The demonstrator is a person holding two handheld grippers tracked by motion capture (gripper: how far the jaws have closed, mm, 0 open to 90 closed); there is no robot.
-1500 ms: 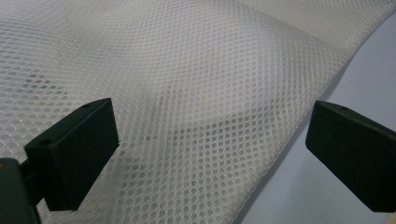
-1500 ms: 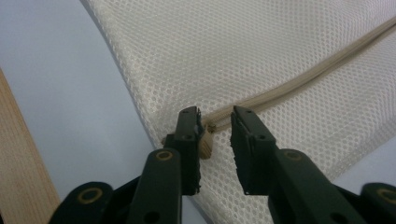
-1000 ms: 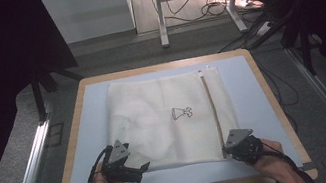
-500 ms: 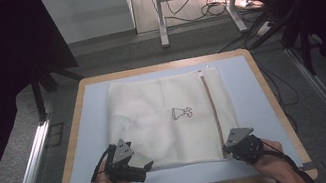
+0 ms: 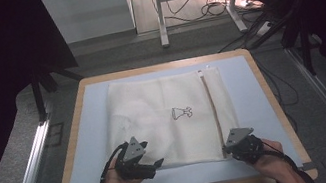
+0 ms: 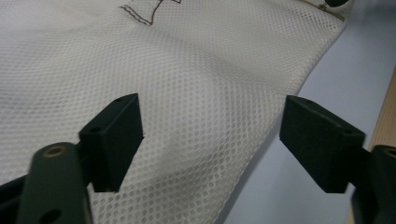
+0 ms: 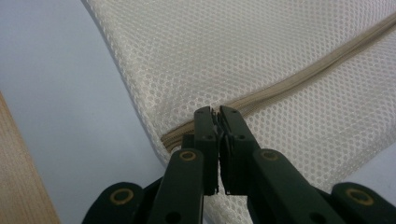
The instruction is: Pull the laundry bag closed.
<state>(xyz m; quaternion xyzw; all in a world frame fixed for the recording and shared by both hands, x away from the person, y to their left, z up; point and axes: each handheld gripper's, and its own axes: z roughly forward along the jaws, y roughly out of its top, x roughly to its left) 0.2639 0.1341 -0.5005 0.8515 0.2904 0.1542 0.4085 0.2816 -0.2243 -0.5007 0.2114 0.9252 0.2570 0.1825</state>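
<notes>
Mesh laundry bag (image 5: 165,116), off-white, lies flat in the middle of the table (image 5: 82,136). Right gripper (image 7: 218,114) is clamped on the bag's near right corner, right at the end of the zipper (image 5: 211,108). Left gripper (image 6: 210,135) sits at the near left edge, jaws apart and just been closing, with mesh between them but not pinched.

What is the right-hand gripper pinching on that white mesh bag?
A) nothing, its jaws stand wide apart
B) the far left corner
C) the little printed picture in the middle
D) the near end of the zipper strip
D: the right gripper is closed on the near end of the mesh bag's beige zipper strip.
</notes>
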